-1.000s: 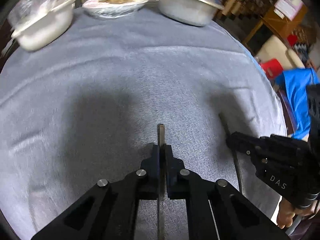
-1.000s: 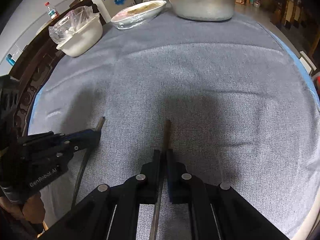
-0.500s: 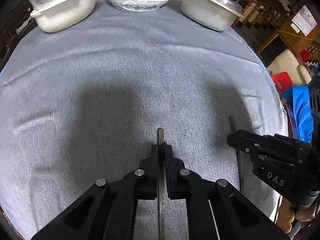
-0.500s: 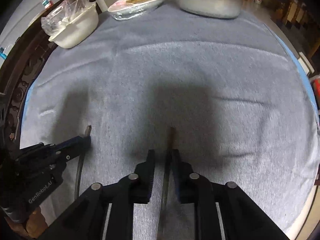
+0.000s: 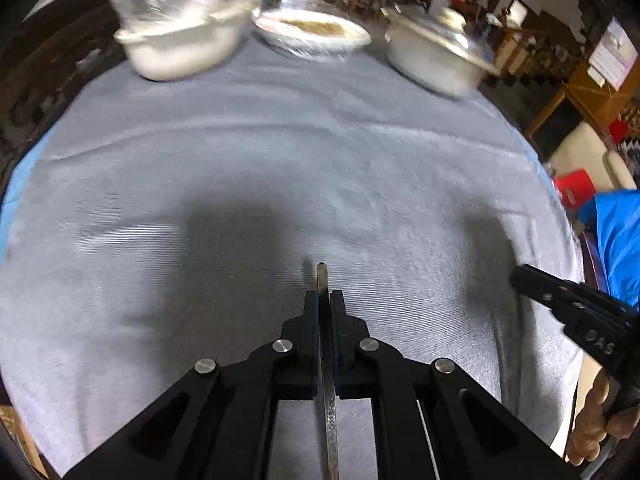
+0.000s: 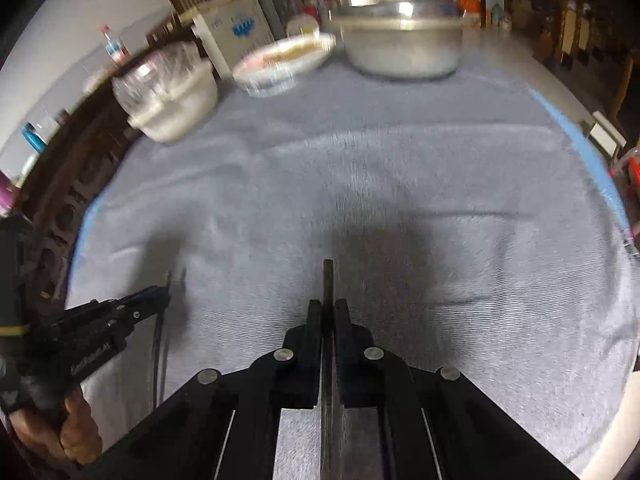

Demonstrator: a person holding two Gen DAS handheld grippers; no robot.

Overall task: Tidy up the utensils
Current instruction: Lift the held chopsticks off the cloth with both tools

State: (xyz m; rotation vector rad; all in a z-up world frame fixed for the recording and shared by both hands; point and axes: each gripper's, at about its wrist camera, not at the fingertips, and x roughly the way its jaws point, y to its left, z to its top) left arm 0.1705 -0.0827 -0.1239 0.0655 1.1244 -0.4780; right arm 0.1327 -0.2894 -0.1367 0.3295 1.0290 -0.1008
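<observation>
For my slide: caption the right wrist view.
Right gripper shut on a chopstick above the grey cloth.

At the right edge of the left wrist view, the right tongs (image 5: 520, 276) carry pale letters, seemingly "DAS". At lower left of the right wrist view, the left tongs (image 6: 162, 294) bear blurred, unreadable lettering.

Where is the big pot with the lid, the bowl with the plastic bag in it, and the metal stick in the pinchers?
Lidded pot (image 6: 402, 46): right wrist view, on its side wall.
Bowl with plastic bag (image 5: 180, 50): left wrist view, on its white wall.
Metal stick (image 5: 322, 276): left wrist view, on its free tip.
</observation>
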